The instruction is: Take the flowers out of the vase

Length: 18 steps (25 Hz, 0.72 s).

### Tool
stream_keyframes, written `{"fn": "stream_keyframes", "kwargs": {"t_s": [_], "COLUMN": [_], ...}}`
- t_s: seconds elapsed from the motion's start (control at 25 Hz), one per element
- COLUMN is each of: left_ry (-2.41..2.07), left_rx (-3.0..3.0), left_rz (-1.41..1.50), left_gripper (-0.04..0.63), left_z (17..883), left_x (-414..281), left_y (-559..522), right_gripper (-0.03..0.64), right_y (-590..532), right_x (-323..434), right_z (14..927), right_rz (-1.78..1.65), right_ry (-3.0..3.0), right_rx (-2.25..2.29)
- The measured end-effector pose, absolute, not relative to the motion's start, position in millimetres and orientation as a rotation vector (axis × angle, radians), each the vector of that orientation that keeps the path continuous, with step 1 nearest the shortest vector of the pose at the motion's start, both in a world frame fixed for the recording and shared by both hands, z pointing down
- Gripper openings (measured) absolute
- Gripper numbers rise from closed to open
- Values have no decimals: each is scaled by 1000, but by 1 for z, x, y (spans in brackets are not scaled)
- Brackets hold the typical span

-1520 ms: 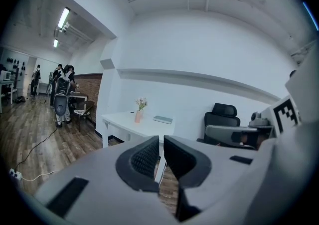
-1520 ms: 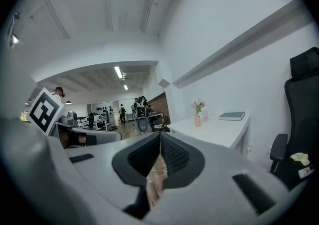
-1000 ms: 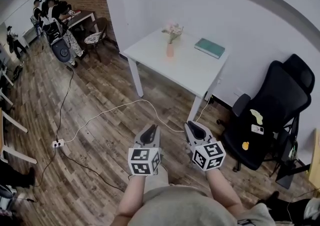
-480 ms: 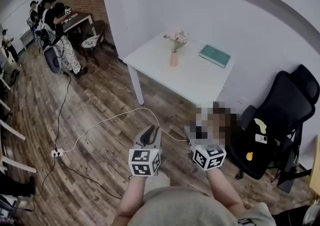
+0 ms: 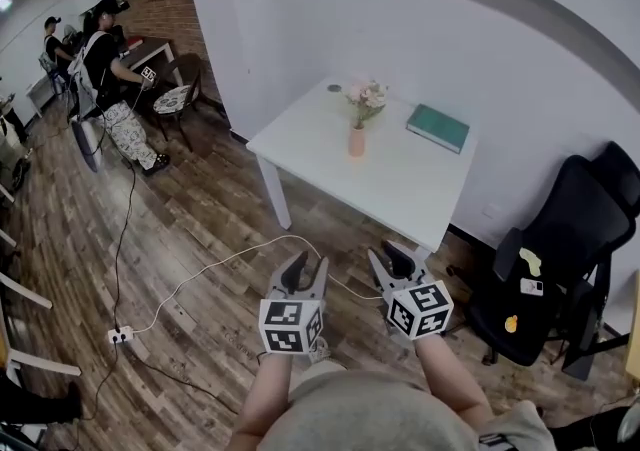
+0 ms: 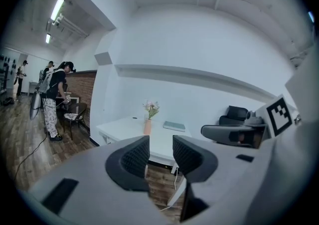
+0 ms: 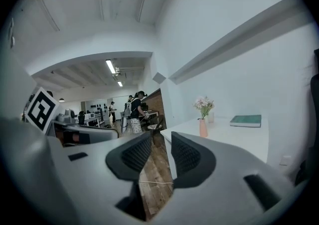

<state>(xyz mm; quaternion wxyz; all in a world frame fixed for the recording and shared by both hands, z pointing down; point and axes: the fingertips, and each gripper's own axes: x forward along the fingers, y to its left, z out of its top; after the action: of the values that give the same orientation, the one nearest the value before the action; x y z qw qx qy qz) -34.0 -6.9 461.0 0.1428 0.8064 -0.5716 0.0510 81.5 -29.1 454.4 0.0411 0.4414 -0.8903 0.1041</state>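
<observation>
Pink flowers (image 5: 367, 97) stand in a slim pink vase (image 5: 357, 142) on a white table (image 5: 400, 184) ahead of me. My left gripper (image 5: 306, 273) and right gripper (image 5: 392, 261) are held side by side over the wooden floor, well short of the table. Both point toward it. Both sets of jaws have just been opening and stand open with nothing between them. The left gripper view shows the vase (image 6: 147, 127) and flowers (image 6: 151, 108) far beyond its jaws (image 6: 160, 155). In the right gripper view the vase (image 7: 203, 128) stands to the right of its jaws (image 7: 160, 153).
A green book (image 5: 438, 127) lies on the table behind the vase. A black office chair (image 5: 560, 269) stands at the right. A white cable (image 5: 200, 274) runs across the floor to a power strip (image 5: 120, 335). People (image 5: 110, 79) stand at the far left by another desk.
Both grippers have moved forward toward the table, which now looks nearer. Both sets of jaws have spread from nearly shut to open.
</observation>
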Motion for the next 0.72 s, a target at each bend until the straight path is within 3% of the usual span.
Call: {"fn": "stream_keyframes", "kwargs": {"t_s": [0.72], "left_ry": [-1538], "left_rx": [2380], "left_rz": [165], "left_gripper": [169], "left_z": [472], "left_x": [-91], "left_y": [-111], "right_gripper": [158], "right_y": [-133], "right_x": [19], "right_z": [455], "right_rz": [315], "right_ry": [-2703], "right_rx": [1436]}}
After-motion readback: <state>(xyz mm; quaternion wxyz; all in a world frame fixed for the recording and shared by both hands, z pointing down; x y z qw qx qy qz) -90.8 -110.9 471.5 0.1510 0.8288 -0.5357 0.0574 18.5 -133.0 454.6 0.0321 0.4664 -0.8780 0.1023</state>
